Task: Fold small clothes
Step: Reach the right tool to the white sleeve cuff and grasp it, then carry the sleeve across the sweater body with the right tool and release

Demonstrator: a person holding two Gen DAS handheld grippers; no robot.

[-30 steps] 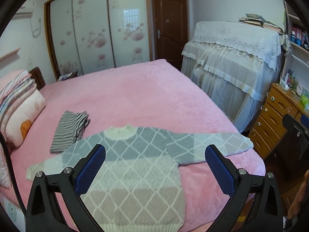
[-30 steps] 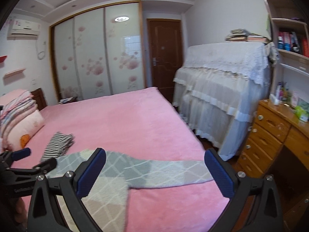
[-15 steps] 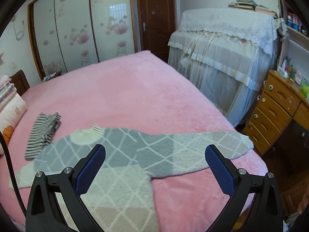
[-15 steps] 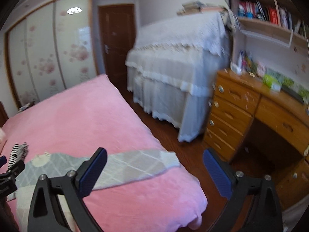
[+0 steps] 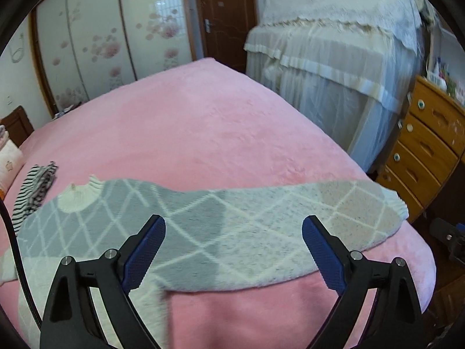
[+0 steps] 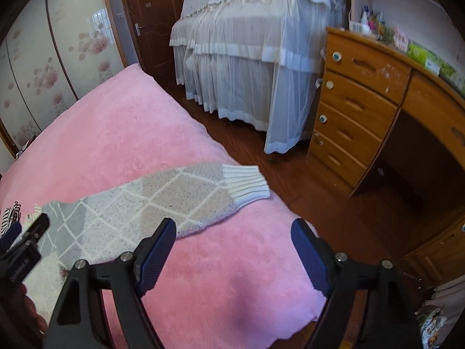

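A small grey, white and beige diamond-patterned sweater (image 5: 203, 226) lies flat on the pink bed (image 5: 189, 133), its right sleeve stretched toward the bed's right edge. In the right wrist view the sleeve (image 6: 162, 203) ends in a white ribbed cuff (image 6: 247, 184). My left gripper (image 5: 232, 250) is open and empty, low over the sleeve near the armpit. My right gripper (image 6: 234, 250) is open and empty, over the bed's front right corner, just short of the cuff. The left gripper also shows at the left edge of the right wrist view (image 6: 20, 247).
A folded black-and-white striped garment (image 5: 33, 187) lies at the left, beside a pillow (image 5: 8, 160). A wooden chest of drawers (image 6: 357, 110) and a lace-covered piece of furniture (image 6: 247, 58) stand right of the bed, across a strip of wood floor (image 6: 290, 180).
Both grippers have moved right and come lower toward the bed. The left now looks along the right sleeve; the right now faces the cuff and bed corner. The sweater has not moved.
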